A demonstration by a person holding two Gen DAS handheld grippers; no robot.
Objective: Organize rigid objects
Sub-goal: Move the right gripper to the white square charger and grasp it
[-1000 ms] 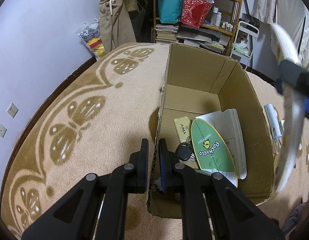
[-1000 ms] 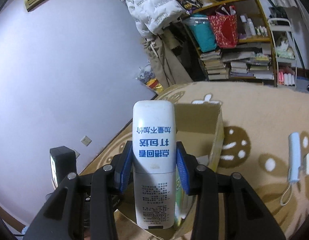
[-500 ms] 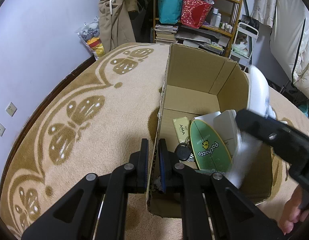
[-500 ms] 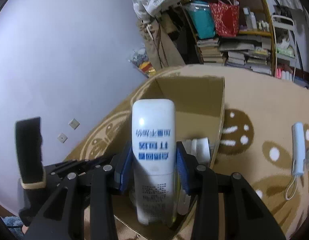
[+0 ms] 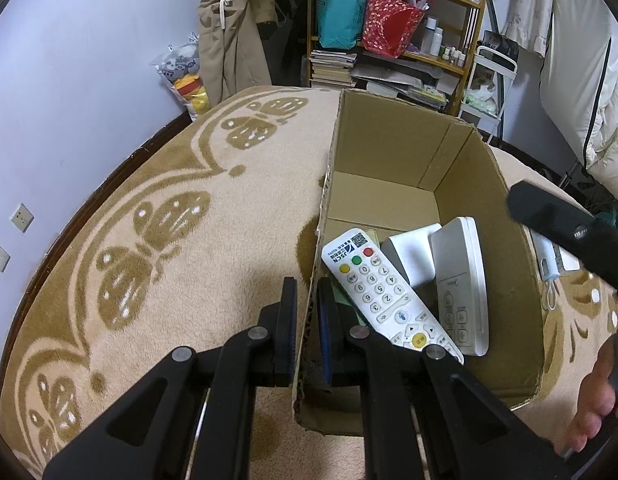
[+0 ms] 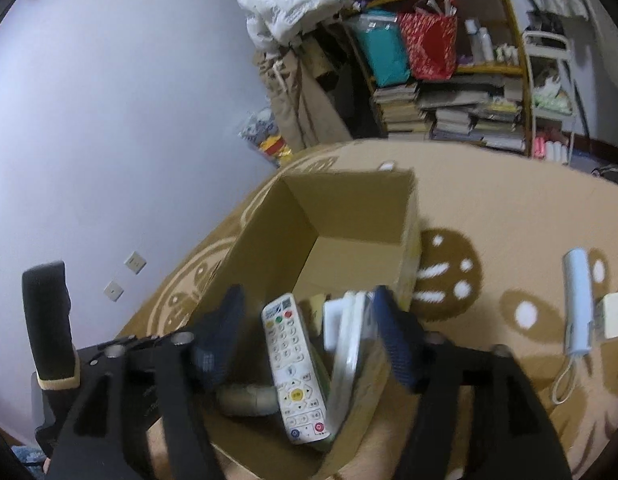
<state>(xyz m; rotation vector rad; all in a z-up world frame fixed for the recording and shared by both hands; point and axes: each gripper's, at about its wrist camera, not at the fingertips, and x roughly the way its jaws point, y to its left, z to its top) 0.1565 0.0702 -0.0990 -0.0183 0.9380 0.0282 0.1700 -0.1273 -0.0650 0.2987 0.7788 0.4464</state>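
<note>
Over the open cardboard box [image 6: 349,216] the right gripper [image 6: 309,344] hangs with its jaws opening, and the white remote control [image 6: 293,368] lies free between and below them, buttons up, inside the box. Just beside it a flat white device [image 6: 351,336] stands on edge against the box's right wall, with a white block [image 5: 409,256] behind it; a green item [image 5: 343,300] peeks out from under the remote. On the box's near left wall the left gripper [image 5: 305,320] is clamped, one finger outside and one inside, pointing steeply down. Beyond the box, on the beige patterned carpet [image 5: 149,208], lies one slim white stick with a cord [image 6: 577,304], touching a pale box [image 6: 617,316] at the frame edge. One remote, three other items in the box, two grippers
</note>
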